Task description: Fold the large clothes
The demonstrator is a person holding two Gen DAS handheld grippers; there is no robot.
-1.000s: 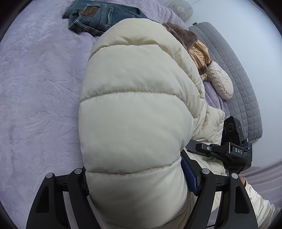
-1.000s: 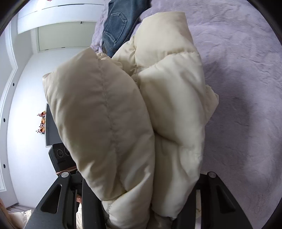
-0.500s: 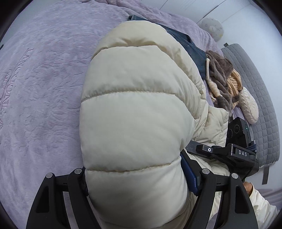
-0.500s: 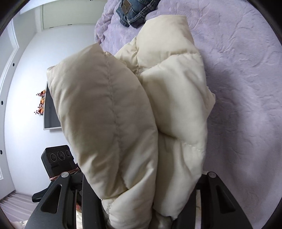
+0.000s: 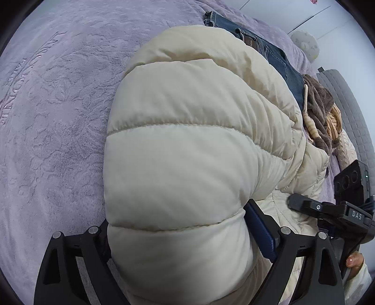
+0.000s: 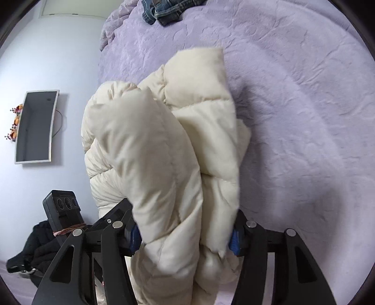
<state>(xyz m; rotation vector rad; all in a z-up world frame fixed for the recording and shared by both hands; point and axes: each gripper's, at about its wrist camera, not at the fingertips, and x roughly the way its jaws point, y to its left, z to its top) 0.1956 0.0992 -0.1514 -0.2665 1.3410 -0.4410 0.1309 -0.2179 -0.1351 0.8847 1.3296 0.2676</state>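
Note:
A cream puffer jacket [image 5: 187, 152] fills the left wrist view, bunched between the two fingers of my left gripper [image 5: 182, 234], which is shut on it. In the right wrist view the same jacket [image 6: 164, 152] hangs in thick folds above the purple bedspread [image 6: 293, 117]. My right gripper [image 6: 185, 234] is shut on a fold of it, blue pads pressing each side. The right gripper also shows at the right edge of the left wrist view [image 5: 328, 211], close beside the jacket. The left gripper's body shows at the lower left of the right wrist view [image 6: 65, 206].
Blue jeans [image 5: 269, 51] lie at the far side of the bed, also in the right wrist view [image 6: 168, 9]. A brown and striped garment pile [image 5: 321, 112] lies by a grey quilted headboard [image 5: 351, 112]. A wall screen [image 6: 35, 126] and dark clothes [image 6: 35, 253] are at the left.
Both grippers have carried the jacket along over the bed and turned. The jeans have shifted right in the left view and farther away in the right view. Both grips are unchanged.

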